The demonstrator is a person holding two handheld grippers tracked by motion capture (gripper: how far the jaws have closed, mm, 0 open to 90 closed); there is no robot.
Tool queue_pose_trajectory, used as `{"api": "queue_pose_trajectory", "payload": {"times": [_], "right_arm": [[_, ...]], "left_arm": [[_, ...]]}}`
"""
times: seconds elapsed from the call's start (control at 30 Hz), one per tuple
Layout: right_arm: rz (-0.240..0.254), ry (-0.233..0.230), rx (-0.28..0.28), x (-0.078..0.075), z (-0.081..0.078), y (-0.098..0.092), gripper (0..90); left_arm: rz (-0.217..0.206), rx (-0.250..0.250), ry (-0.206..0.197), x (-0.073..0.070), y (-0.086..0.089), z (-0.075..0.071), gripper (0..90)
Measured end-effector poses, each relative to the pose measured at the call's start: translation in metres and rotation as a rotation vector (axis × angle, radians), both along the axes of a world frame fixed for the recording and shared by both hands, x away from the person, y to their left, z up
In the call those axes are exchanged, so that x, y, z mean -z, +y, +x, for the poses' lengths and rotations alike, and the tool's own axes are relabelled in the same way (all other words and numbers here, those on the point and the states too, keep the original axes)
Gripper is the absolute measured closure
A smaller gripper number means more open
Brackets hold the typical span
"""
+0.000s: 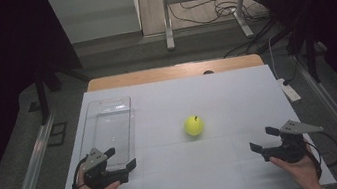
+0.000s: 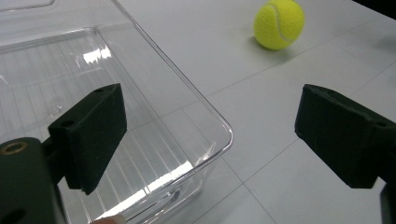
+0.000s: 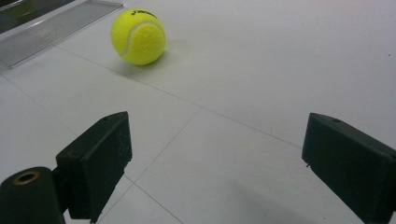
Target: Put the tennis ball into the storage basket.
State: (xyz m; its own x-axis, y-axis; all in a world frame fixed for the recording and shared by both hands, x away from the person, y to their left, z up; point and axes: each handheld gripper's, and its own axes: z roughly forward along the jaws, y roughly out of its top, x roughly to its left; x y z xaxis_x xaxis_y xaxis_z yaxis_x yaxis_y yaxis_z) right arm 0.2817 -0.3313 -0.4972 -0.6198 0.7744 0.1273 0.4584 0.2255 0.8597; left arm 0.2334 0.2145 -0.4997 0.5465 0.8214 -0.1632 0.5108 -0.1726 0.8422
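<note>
A tennis ball [image 1: 193, 125] sits on the white table [image 1: 219, 178], near its middle and well apart from both grippers. It is bright yellow-green with a fuzzy felt nap, and a pale curved seam runs across it, clear in both gripper views [image 3: 138, 36]. A short line of black printing sits on the top of the ball; it is too small and foreshortened to read. To the ball's left lies a clear plastic tray [image 1: 91, 126] with a ribbed floor and rounded corners, bare inside. The left gripper [image 1: 120, 158] hovers at the tray's near right corner, one jaw over the tray and the other over the table, jaws wide apart with nothing between them. The right gripper [image 1: 264, 139] is held at the near right of the table, facing the ball, its jaws likewise spread wide and holding nothing.
</note>
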Motion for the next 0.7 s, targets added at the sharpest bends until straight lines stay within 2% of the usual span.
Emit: {"api": "queue_pose_trajectory", "payload": {"times": [0.7], "right_arm": [[-0.008, -0.006, -0.009, 0.0016, -0.0002, 0.0017, 9.6]], "left_arm": [[0.021, 0.009, -0.001, 0.0003, -0.0043, -0.0046, 10.2]]}}
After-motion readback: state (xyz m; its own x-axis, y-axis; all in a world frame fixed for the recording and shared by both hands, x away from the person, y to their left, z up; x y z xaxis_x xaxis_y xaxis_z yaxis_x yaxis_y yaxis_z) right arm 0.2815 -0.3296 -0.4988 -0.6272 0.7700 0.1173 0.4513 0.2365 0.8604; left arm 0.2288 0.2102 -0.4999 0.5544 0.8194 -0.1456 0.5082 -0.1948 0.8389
